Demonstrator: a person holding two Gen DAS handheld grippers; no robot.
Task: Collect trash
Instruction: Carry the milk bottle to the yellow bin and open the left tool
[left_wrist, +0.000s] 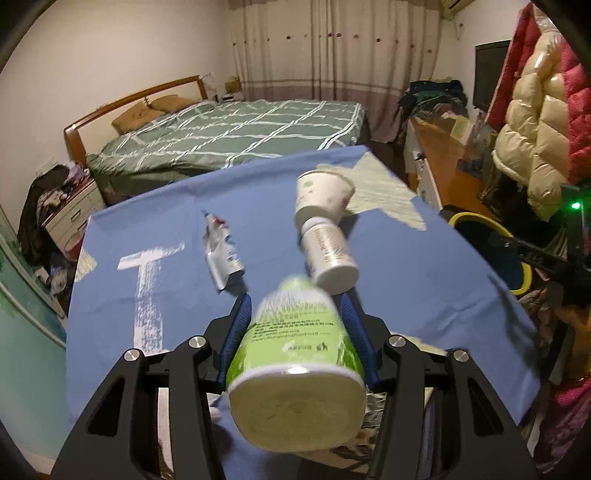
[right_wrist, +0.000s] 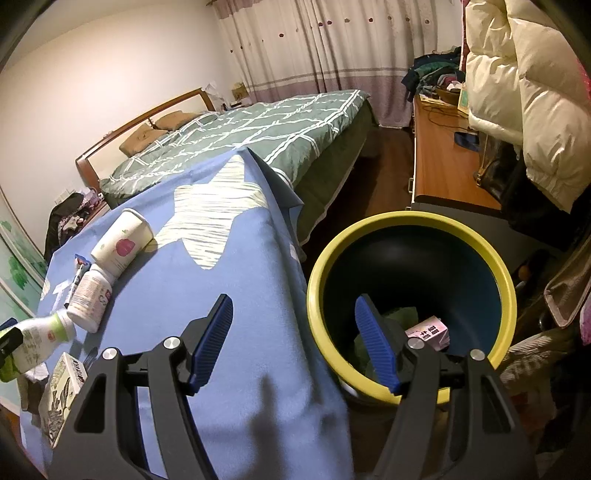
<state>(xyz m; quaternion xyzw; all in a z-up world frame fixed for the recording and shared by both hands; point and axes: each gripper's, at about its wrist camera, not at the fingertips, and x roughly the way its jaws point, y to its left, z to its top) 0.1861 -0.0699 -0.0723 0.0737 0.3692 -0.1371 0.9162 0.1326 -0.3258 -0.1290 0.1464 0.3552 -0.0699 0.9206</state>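
Observation:
My left gripper (left_wrist: 295, 300) is shut on a white bottle with a green label (left_wrist: 295, 343), its blue pads pressing both sides and its base toward the camera, above the blue cloth (left_wrist: 413, 284). Beyond it lie a small white bottle (left_wrist: 330, 254), a paper cup (left_wrist: 322, 197) on its side and a crumpled silver wrapper (left_wrist: 221, 254). My right gripper (right_wrist: 293, 302) stands open and empty over the cloth's edge, next to the yellow-rimmed bin (right_wrist: 410, 218). A pink carton (right_wrist: 430, 332) lies inside the bin. The held bottle (right_wrist: 40, 338) shows at the far left of the right wrist view.
A printed carton (right_wrist: 61, 393) lies on the cloth (right_wrist: 240, 332) near the front left. A bed (left_wrist: 229, 136) stands behind the table. A wooden desk (right_wrist: 443, 166) and hanging puffy coats (right_wrist: 524, 92) crowd the right side behind the bin.

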